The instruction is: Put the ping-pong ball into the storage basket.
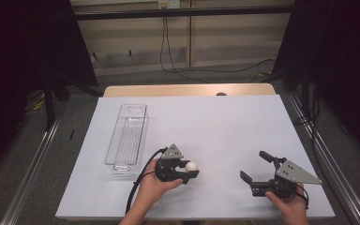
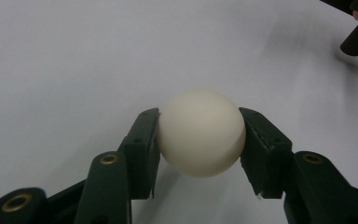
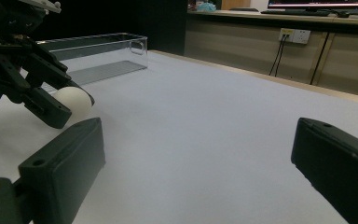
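I hold the white ball (image 2: 201, 133) between the two pads of my left gripper (image 1: 191, 169); they press it from both sides. It is near the front edge of the white table (image 1: 215, 122), a little left of the middle. My right gripper (image 1: 255, 165) is near the front right corner, its jaws wide apart with nothing between them. A clear plastic bin (image 1: 127, 136) stands along the left edge, well apart from the ball.
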The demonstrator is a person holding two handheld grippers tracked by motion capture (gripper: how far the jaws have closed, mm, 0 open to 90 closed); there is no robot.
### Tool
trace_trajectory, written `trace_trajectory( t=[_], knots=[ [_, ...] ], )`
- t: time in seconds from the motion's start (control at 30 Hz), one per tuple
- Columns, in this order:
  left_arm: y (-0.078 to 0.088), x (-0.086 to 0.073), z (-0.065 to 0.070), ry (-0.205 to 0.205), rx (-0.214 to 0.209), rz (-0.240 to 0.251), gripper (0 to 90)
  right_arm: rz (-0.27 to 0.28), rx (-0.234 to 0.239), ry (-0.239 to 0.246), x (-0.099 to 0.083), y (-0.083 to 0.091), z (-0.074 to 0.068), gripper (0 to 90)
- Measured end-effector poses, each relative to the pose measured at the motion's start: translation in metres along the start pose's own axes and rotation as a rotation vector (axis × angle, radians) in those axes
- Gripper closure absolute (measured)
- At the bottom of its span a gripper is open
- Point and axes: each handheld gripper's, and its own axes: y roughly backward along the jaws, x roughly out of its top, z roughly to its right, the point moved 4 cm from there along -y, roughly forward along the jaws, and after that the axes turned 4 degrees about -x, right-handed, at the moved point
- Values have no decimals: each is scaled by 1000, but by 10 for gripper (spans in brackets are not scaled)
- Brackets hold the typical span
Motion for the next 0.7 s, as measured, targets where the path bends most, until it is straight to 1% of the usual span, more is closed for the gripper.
trace_trajectory(
  t=[0.03,0.07,0.13,0.17,0.2,0.33,0.4,0.43,0.47,0.5,0.6,0.7],
  knots=[
    [1,0,0,0,8,-11,510,0,0,-2,0,0,0,20],
    [2,0,0,5,6,-8,510,0,0,-2,0,0,0,20],
    [3,1,0,-4,13,-12,510,-1,2,-1,0,0,0,21],
    [4,2,0,-1,16,-17,510,0,2,-1,0,0,0,20],
    [4,2,0,3,17,-12,510,-1,1,-9,0,0,-1,20],
    [4,2,-1,10,12,-12,510,-3,3,-6,0,0,-1,20],
    [5,1,-2,5,15,-17,510,0,1,-5,0,0,-1,20],
    [6,1,-2,15,16,-20,510,2,3,-9,0,0,-2,20],
    [5,2,-2,18,12,-11,510,3,1,-11,0,0,-2,20],
    [6,2,-2,16,13,-17,510,5,3,-5,1,0,-1,20],
    [8,3,-2,18,10,-14,510,4,2,-6,1,1,-1,20],
    [9,2,-2,20,16,-18,510,3,3,-7,1,1,-2,20]
  ],
)
